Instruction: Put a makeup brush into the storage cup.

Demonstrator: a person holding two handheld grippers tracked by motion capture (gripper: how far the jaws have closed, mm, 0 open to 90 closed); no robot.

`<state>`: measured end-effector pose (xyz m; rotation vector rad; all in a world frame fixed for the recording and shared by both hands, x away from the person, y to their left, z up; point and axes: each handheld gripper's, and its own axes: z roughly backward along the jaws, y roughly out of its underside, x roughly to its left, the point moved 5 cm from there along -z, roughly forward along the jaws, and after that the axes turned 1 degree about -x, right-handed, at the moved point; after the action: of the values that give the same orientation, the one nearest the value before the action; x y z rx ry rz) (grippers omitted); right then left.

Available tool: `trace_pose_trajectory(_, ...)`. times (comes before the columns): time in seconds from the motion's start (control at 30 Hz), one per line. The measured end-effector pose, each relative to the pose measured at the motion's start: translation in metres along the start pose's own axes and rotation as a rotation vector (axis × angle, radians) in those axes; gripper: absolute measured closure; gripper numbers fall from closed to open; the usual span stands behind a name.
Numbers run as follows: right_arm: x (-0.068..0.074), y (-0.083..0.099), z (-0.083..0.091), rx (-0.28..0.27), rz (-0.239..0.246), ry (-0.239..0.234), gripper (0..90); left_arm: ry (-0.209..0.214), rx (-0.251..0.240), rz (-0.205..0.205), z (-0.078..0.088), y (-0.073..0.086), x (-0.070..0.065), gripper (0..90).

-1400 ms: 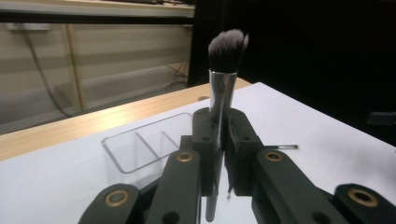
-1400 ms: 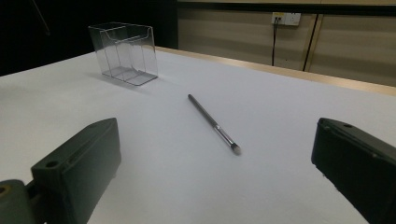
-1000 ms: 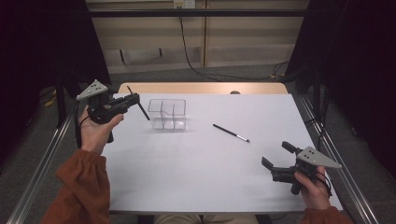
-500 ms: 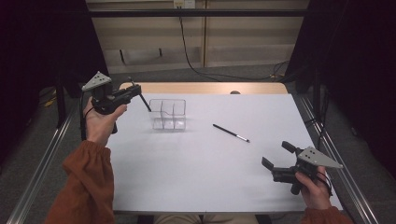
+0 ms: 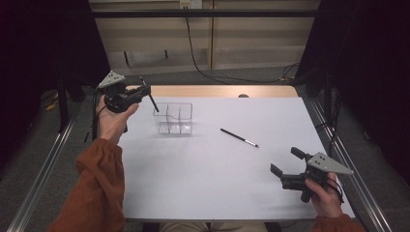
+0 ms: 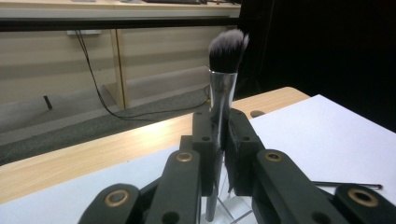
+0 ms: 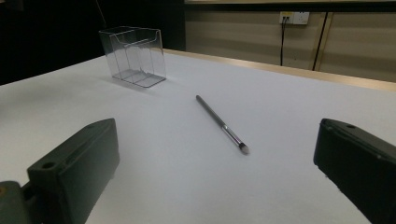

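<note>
At the left we see the left gripper (image 5: 145,92) clamped on a makeup brush (image 6: 223,88): dark bristles paling to grey at the tips, a shiny silver ferrule, a thin dark handle slanting down over the clear organizer (image 5: 174,118). Farther right a slim pencil brush (image 5: 239,137) lies flat on the white table (image 5: 203,179). At the right, the right gripper (image 5: 287,164) hangs with its jaws wide apart, holding nothing.

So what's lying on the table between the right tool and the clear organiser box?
A thin black brush lies flat on the white table, between the open right tool and the clear organiser box. Both the right gripper view and the high view show it.
</note>
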<state>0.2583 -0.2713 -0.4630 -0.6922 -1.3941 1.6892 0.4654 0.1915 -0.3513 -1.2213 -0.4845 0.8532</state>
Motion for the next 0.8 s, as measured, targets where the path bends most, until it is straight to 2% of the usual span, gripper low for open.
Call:
trace_pose_trajectory(0.13,0.0,0.0,0.0,0.002,-0.004,-0.002,0.0,0.002,-0.003,0.005,-0.003,0.0,0.001,83.9)
trace_pose_trajectory(0.27,0.001,0.001,-0.001,0.003,-0.001,-0.007,0.0,0.001,0.015,-0.022,-0.007,0.003,-0.005,83.9)
trace_pose_trajectory(0.4,0.002,0.001,-0.001,0.003,-0.002,-0.009,0.0,0.004,0.024,-0.01,-0.012,0.007,-0.006,83.9)
trace_pose_trajectory(0.6,0.001,0.001,-0.001,0.004,-0.002,-0.007,0.0,0.004,0.074,-0.024,-0.021,0.021,-0.007,83.8)
trace_pose_trajectory(0.73,0.001,0.001,-0.002,0.005,0.0,-0.01,0.0,-0.002,0.096,-0.011,-0.024,0.03,-0.004,83.9)
trace_pose_trajectory(0.8,0.001,0.001,-0.002,0.004,0.0,-0.01,0.0,-0.003,0.089,-0.001,-0.024,0.031,-0.003,83.9)
